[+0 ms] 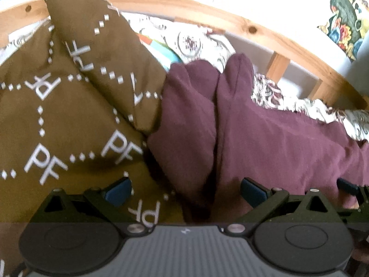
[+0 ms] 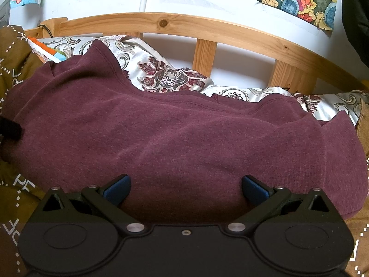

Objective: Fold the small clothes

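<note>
Maroon garment (image 2: 175, 133) lies spread directly ahead of right gripper (image 2: 185, 190) and left gripper (image 1: 185, 190), both released with fingers apart, brown patterned blanket (image 1: 57, 120) leftward.

Garment (image 2: 175, 133) was plain maroon. Blanket (image 1: 60, 120) was olive-brown with white "PF" letters and dotted diamonds. Pillow (image 2: 166, 76) was cream with burgundy damask. Fingers (image 2: 117, 190) had blue pads on black.

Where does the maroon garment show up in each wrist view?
Left wrist: maroon garment fills centre and right, beside the brown blanket.
Right wrist: it fills the middle, ahead of the open right gripper.
Shared landmark: the wooden bed rail.
</note>
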### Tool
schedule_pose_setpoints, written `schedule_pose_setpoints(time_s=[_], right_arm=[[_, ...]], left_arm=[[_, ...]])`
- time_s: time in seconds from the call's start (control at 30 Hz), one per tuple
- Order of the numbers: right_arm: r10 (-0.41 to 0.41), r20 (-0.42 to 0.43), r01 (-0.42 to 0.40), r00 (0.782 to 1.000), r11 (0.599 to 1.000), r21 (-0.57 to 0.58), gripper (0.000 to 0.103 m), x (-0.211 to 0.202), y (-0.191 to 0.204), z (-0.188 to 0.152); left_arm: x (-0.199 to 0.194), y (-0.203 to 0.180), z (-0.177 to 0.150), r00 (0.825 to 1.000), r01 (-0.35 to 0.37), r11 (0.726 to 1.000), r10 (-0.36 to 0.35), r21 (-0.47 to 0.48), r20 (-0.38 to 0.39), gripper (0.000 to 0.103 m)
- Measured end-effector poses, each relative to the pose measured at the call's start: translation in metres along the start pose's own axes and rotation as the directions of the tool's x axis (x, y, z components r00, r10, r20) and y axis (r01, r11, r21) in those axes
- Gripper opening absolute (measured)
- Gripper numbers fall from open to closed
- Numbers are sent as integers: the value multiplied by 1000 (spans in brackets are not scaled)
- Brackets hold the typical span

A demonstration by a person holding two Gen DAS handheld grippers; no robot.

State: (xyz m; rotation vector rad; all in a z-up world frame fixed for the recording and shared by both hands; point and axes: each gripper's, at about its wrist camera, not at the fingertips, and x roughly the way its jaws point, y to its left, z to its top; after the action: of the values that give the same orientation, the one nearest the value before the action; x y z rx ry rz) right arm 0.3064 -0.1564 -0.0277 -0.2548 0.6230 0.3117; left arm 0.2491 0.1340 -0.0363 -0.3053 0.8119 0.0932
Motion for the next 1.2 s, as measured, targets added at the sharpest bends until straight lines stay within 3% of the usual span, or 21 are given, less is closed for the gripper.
schedule_pose_setpoints(time_s=[0.2,0.5,0.97,1.0,1.1,1.2], right_arm=[[6,-10,-6,1000,1000,2,103,1,-1,1],[18,-48,-18,999,1000,8,103,5,-3,7],[30,-65,-30,997,1000,8,103,6,-6,9],[29,-65,-29,997,1000,9,103,6,-7,9],[29,-67,-28,997,1000,10,103,6,-7,9],[28,-72,-27,997,1000,11,103,6,-6,10]], left_arm=[[7,-5,3,1000,-6,999,4,50,31,102],[19,-9,5,998,40,996,-43,81,36,102],[31,-9,13,1000,19,995,-17,97,-21,99],[30,-10,13,999,20,995,-17,100,-28,94],[31,-12,13,996,71,994,-66,88,-57,66],[29,-16,11,996,81,992,-78,97,-43,47]])
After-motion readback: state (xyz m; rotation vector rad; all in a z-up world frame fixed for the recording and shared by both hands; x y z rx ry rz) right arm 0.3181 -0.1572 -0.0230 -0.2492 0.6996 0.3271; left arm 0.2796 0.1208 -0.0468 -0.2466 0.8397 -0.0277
